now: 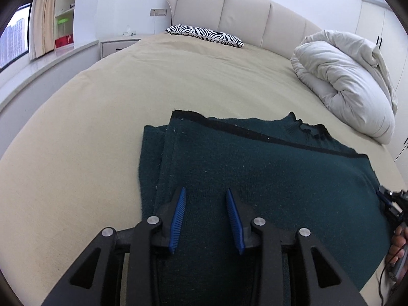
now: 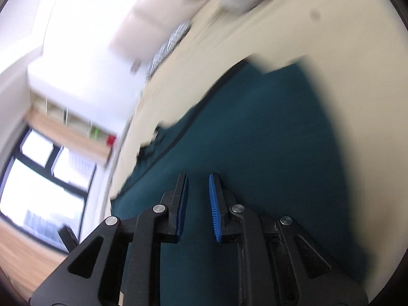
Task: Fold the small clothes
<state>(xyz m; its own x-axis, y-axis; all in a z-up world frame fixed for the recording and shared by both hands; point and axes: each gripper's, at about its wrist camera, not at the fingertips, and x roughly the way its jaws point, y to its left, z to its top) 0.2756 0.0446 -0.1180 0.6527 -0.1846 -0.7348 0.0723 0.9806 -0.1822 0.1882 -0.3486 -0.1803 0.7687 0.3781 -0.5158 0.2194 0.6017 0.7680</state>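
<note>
A dark green knitted sweater (image 1: 255,168) lies folded on the beige bed (image 1: 102,107), its collar at the far right and its black hem edge across the top. My left gripper (image 1: 205,191) is open and empty, just above the sweater's near left part. My right gripper (image 2: 199,178) is open and empty over the sweater (image 2: 255,140) in the blurred, tilted right wrist view. The right gripper also shows at the sweater's right edge in the left wrist view (image 1: 392,201).
A rolled white duvet (image 1: 344,81) lies at the bed's far right. A zebra-print pillow (image 1: 204,34) sits by the padded headboard (image 1: 242,12). A nightstand (image 1: 117,44), a window ledge and shelves stand to the left.
</note>
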